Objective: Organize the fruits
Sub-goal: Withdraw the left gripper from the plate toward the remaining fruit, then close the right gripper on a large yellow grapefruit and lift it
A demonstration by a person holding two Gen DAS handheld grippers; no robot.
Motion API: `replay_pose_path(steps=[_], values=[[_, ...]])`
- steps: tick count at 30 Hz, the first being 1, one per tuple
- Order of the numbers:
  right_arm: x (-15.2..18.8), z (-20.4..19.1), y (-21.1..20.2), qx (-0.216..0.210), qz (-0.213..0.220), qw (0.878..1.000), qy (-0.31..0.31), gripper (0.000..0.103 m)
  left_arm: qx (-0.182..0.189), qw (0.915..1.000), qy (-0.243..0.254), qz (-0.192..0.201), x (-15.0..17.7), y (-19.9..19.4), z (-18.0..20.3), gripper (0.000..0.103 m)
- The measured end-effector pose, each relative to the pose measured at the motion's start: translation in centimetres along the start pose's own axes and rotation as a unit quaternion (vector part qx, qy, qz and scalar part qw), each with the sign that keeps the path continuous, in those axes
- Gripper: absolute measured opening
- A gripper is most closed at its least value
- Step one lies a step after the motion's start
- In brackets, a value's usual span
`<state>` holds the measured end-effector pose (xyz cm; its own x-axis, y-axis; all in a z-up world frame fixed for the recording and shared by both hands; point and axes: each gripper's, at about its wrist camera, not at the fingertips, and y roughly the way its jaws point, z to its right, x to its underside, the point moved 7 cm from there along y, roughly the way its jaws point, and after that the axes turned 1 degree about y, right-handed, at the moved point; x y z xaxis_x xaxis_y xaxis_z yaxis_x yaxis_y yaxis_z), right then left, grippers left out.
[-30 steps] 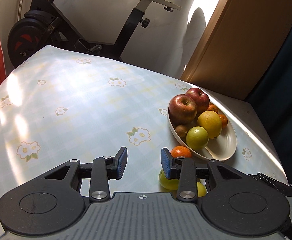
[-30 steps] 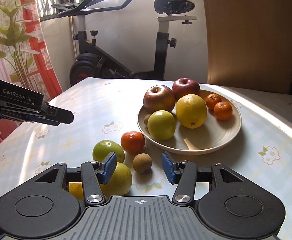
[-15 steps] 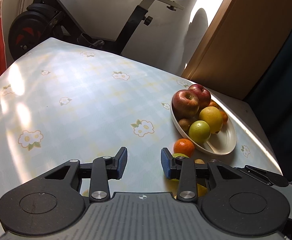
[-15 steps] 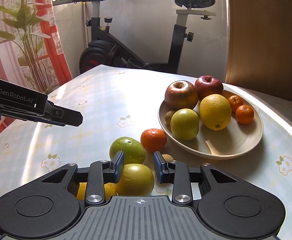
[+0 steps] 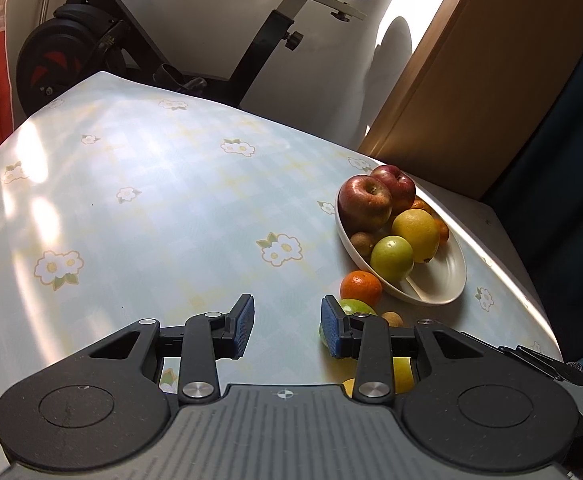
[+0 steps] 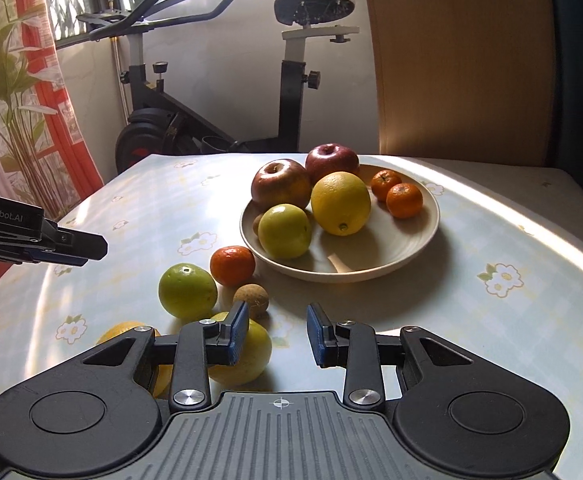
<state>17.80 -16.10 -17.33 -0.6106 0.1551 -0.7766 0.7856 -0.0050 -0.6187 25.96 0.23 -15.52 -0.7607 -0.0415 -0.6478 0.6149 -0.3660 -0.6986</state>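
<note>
Fruits are being gathered into the bowl (image 6: 419, 254), several already inside, while five are being left loose on the surface (image 6: 491, 320); both claws are gaping empty.

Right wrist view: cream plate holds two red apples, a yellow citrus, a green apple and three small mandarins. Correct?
Not quite. The cream plate holds two small mandarins, not three; the third small mandarin sits on the tablecloth beside it. The right wrist view shows this.

seven fruits fill the bowl (image 6: 419, 248); five fruits (image 6: 187, 290) lie loose beside it
</note>
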Motion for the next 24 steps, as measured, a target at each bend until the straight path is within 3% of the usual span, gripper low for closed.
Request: replay_pose_path(steps=[7,12,15,20,24], values=[[0.7,1.6,-1.0,0.018,0.017,0.999,0.023,0.032,0.003,1.0,0.008,0.0,0.3,-0.5,0.5,0.039],[0.2,1.1,-1.9,-0.011,0.05,0.998,0.028,0.037,0.003,0.9999,0.013,0.004,0.3,-0.9,0.6,0.039],[0.3,-0.5,-1.0,-0.024,0.042,0.999,-0.014,0.046,0.002,0.9999,0.014,0.004,0.4,-1.0,0.6,0.039],[1.3,-2.8,1.3,-0.036,0.011,0.997,-0.074,0.046,0.001,0.9999,0.016,0.001,0.6,-1.1,0.7,0.039],[1.4,-3.0,2.6,-0.044,0.0,0.996,-0.075,0.045,-0.002,0.9999,0.016,0.001,0.6,-1.3,0.6,0.039]])
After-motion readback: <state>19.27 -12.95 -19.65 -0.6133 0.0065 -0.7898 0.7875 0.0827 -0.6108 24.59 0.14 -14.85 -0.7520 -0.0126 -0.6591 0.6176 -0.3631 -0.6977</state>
